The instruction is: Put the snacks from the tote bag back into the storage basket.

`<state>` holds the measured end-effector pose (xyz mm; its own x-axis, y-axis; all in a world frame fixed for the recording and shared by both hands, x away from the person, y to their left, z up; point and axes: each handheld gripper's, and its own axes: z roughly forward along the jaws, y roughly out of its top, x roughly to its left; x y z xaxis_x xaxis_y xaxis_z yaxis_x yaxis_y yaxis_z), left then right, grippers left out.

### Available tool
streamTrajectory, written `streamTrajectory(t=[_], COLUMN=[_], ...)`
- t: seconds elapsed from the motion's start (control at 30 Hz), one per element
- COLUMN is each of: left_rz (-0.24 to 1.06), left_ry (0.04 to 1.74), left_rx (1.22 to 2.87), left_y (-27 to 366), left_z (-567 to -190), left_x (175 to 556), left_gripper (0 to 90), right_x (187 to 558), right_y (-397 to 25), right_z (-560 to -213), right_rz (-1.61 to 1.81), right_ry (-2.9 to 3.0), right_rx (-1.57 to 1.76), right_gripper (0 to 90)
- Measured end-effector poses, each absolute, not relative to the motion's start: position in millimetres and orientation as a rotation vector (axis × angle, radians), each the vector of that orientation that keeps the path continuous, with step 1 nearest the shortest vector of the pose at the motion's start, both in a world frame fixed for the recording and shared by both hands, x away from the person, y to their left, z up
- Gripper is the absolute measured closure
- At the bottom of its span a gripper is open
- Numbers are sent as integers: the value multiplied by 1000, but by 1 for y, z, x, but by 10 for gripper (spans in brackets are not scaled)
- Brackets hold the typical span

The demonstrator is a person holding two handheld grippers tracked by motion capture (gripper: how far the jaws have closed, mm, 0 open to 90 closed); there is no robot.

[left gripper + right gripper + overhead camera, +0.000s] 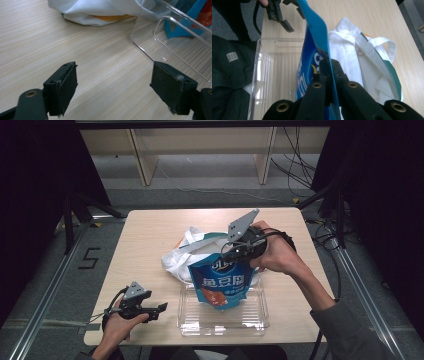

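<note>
Right claw (329, 75) clamped on blue packet's (222, 282) top edge, held over clear tray (222, 322). Left claw (113, 87) spread wide above bare table (37, 37). White bag (182, 252) behind, seen from high.

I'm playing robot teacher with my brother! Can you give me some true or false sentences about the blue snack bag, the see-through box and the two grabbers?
1. The right gripper is pinching the top edge of the blue snack bag. True.
2. The left gripper is squeezing the white cloth bag. False: its jaws stand wide open over the bare table, holding nothing.
3. The snack bag hangs over the clear plastic box. True.
4. The cloth bag lies inside the clear box. False: it lies on the table behind the box.
5. The snack bag is green. False: it is blue.
</note>
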<state>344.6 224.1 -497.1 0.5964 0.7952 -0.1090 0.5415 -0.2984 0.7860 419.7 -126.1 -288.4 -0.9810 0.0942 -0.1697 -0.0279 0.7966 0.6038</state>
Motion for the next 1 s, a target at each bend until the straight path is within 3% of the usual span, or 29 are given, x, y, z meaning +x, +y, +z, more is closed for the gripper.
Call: streamTrajectory(t=[0.13,0.37,0.6,1.0], left_rz=[384,389,386,391], left_ry=[1067,1057,1067,1056], left_rx=[1983,2006,1985,2017], left_y=[224,226,224,226], left_z=[-498,-496,-497,-497], left_x=[344,345,344,345], left_gripper=[204,204,204,204], right_x=[421,412,404,389], right_y=[-132,-141,-157,-184], right_z=[-292,-288,-288,-300], right_rz=[952,1024,1119,1231], right_ry=[2779,2692,2579,2495], right_rx=[60,231,382,461], right_gripper=[889,583,400,372])
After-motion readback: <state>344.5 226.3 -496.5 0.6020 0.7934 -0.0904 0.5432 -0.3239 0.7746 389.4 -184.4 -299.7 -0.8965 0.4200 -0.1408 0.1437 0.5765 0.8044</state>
